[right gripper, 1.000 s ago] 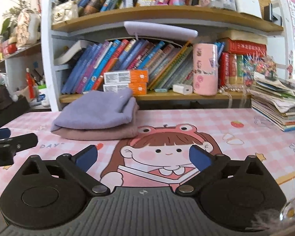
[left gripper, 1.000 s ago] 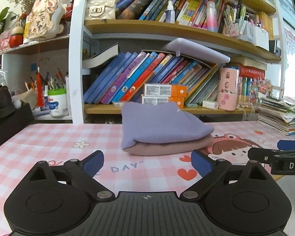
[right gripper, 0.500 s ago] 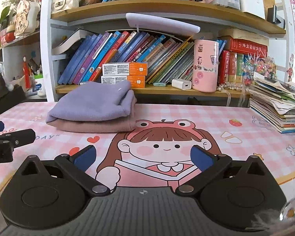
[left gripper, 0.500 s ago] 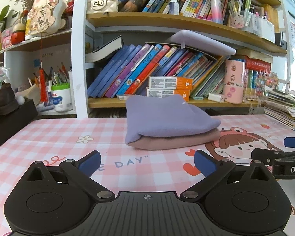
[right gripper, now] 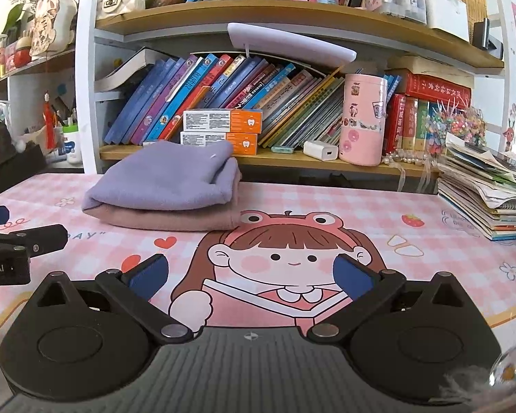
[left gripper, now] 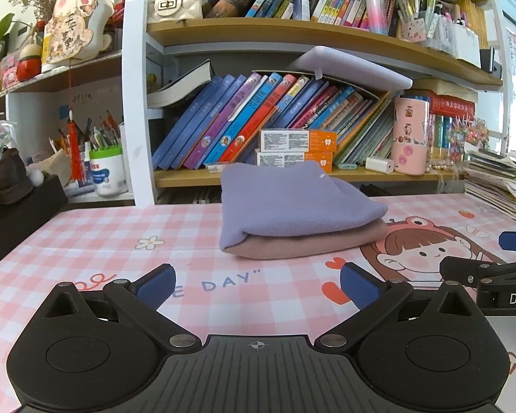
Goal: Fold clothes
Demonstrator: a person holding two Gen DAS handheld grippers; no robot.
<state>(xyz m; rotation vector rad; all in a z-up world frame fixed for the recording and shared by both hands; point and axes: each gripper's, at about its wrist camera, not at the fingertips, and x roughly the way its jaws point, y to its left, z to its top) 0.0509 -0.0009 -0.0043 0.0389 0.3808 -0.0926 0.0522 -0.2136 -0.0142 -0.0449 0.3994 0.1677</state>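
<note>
A folded lilac garment (left gripper: 292, 203) lies stacked on a folded dusty-pink garment (left gripper: 313, 242) at the back of the pink checked mat, close to the bookshelf. In the right wrist view the lilac garment (right gripper: 168, 179) and pink garment (right gripper: 168, 218) sit to the upper left. My left gripper (left gripper: 256, 284) stands open, well short of the stack, nothing between its blue pads. My right gripper (right gripper: 249, 275) is open too, over the cartoon girl print, to the right of the stack. Each gripper shows at the edge of the other's view.
A bookshelf (left gripper: 292, 172) full of leaning books and two orange-white boxes (left gripper: 296, 148) stands right behind the stack. A pink cylinder (right gripper: 363, 120) and a pile of books (right gripper: 488, 189) sit at the right. A dark box (left gripper: 20, 206) borders the mat on the left.
Both grippers have drawn back a little and lifted their view; the folded stack now sits farther away and higher in both views. The clothes have not moved.
</note>
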